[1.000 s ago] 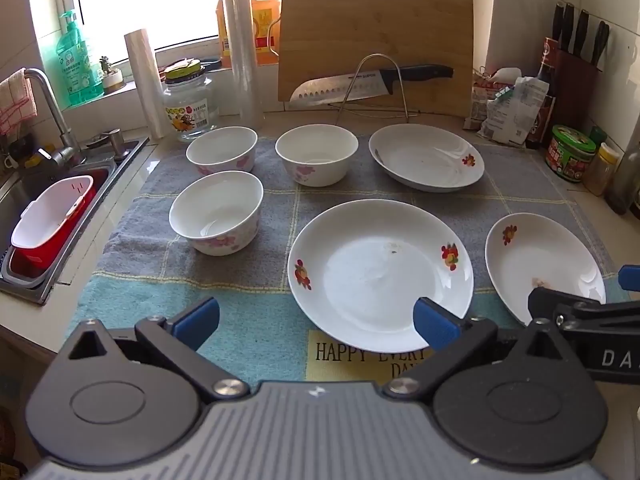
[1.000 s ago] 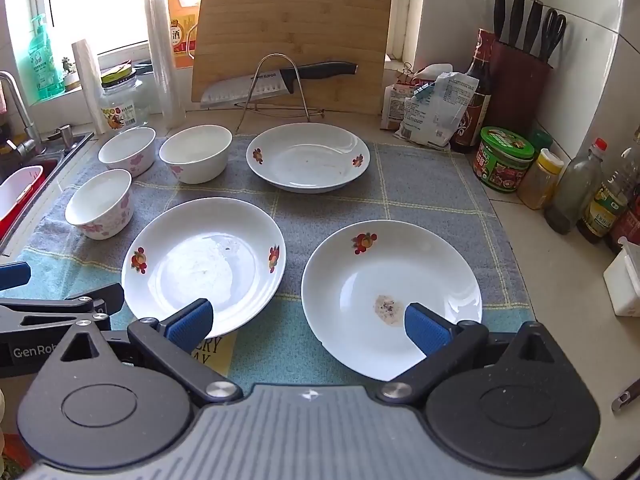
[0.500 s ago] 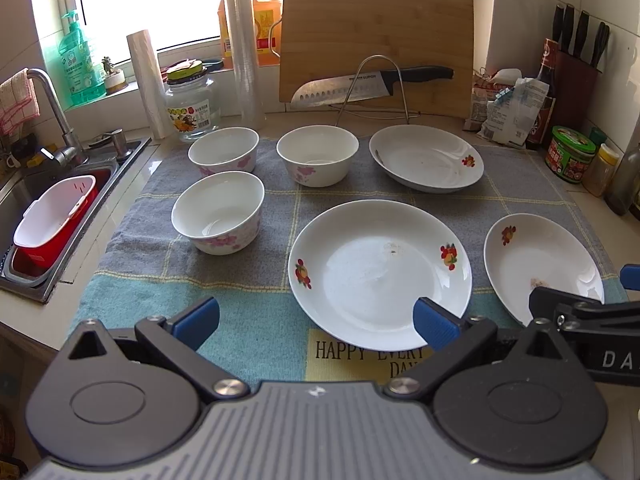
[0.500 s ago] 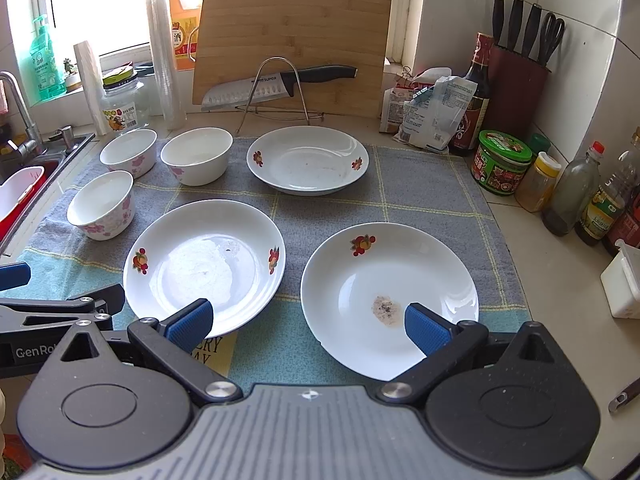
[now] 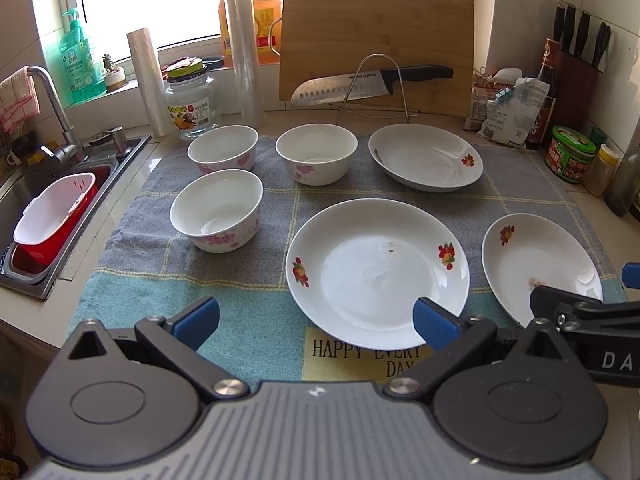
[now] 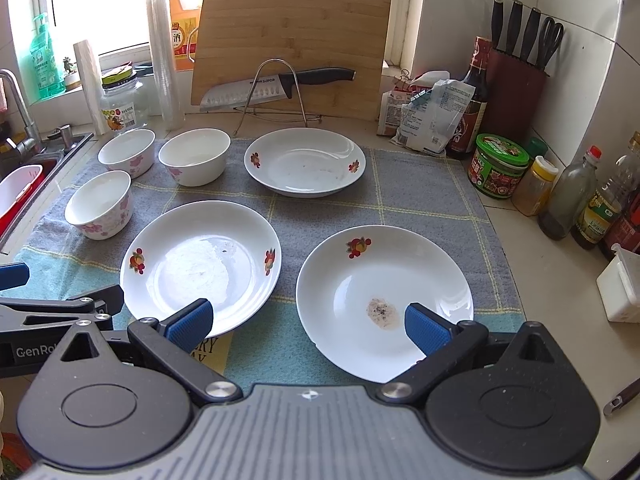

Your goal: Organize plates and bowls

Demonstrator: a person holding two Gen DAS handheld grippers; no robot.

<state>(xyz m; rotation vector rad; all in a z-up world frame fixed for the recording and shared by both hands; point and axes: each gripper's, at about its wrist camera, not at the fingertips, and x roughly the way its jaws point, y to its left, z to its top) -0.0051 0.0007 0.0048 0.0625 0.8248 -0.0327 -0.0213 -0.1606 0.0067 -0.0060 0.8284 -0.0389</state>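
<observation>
Presently: left gripper [image 5: 316,318], fingers apart, empty; middle plate [image 5: 376,272] just ahead, toward its right finger. Right gripper [image 6: 308,322], fingers apart, empty; stained plate [image 6: 384,300] between its fingers, nearest.

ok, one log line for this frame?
stage: not started | left gripper: open, empty | right gripper: open, empty | cloth: three bowls, three plates, unstacked
</observation>
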